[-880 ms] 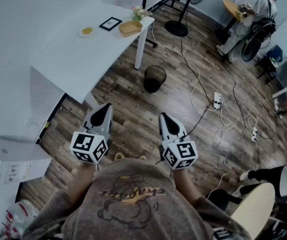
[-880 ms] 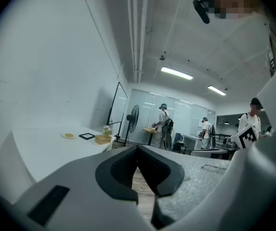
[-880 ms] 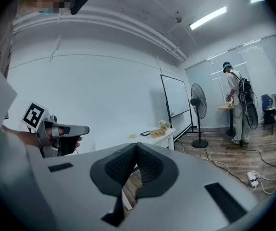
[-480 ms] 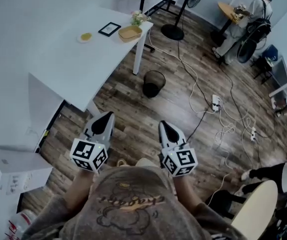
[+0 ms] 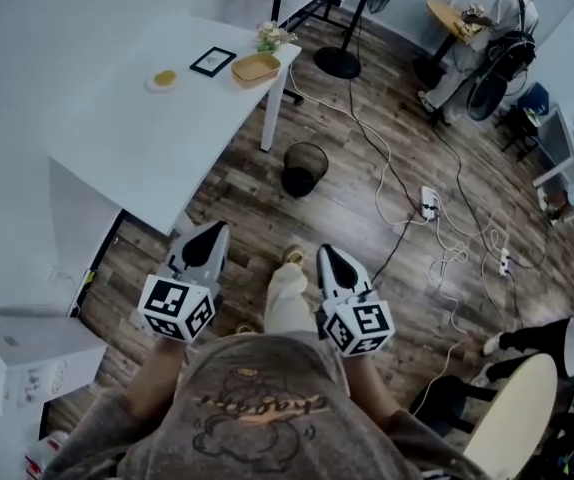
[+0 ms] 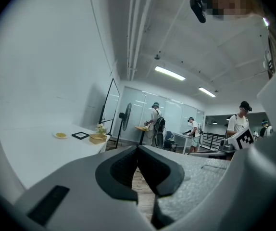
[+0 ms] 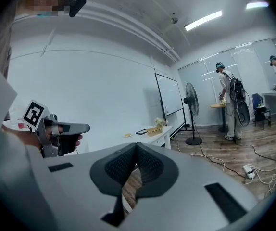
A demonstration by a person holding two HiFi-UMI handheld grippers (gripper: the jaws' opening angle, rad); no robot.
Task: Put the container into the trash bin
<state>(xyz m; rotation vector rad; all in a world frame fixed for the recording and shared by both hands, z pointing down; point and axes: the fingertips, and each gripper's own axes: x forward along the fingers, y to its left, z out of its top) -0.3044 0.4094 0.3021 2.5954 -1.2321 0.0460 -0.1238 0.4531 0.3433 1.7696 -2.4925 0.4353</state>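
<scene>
A tan container (image 5: 256,67) sits near the far end of a white table (image 5: 137,138), beside a black frame (image 5: 212,61) and a small plate (image 5: 163,80). In the left gripper view the container (image 6: 98,138) is small and far off; the right gripper view also shows the container (image 7: 154,130) at a distance. On the wood floor just past the table stands a black mesh trash bin (image 5: 304,167). My left gripper (image 5: 210,232) and right gripper (image 5: 326,253) are held level in front of my chest, well short of table and bin. Both are shut with nothing between the jaws.
White cables and power strips (image 5: 430,202) trail over the floor right of the bin. A fan stand (image 5: 338,61) rises behind it. A person (image 5: 487,38) stands by a round table at the back right. A white box (image 5: 22,353) lies lower left, a chair (image 5: 512,418) lower right.
I have stepped forward: one leg and shoe now show between the grippers, and the table has slid left and nearer in the head view. Both grippers keep their pose, shut.
</scene>
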